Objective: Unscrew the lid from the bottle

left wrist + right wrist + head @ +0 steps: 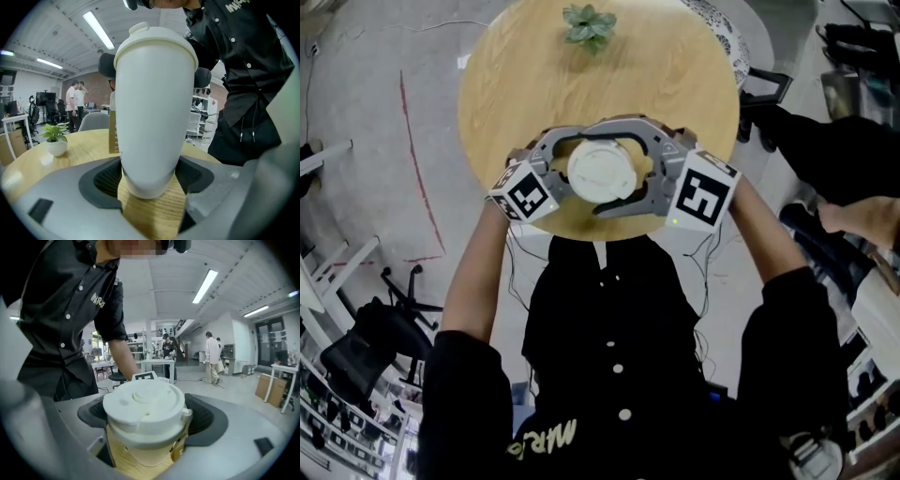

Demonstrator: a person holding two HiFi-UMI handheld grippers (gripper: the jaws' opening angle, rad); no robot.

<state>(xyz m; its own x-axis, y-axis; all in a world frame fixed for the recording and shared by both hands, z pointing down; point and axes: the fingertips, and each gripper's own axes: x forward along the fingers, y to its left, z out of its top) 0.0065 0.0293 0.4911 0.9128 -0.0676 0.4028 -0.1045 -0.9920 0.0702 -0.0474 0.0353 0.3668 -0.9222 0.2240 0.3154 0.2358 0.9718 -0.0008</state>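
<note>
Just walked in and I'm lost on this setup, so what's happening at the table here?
A person at a round wooden table holds a gripper in each hand, working on a white bottle that stands upright on it. The left gripper clamps the bottle's lower body, while the right gripper has its fingers closed around the lid. The lid sits on the bottle, not yet off. A small potted plant is at the far side of the table.

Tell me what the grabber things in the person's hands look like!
The left gripper and right gripper are grey, with curved jaws lined with dark mesh pads. Each carries a white cube with black square markers, and thin wires hang below. The person wears a black shirt with white buttons.
</note>
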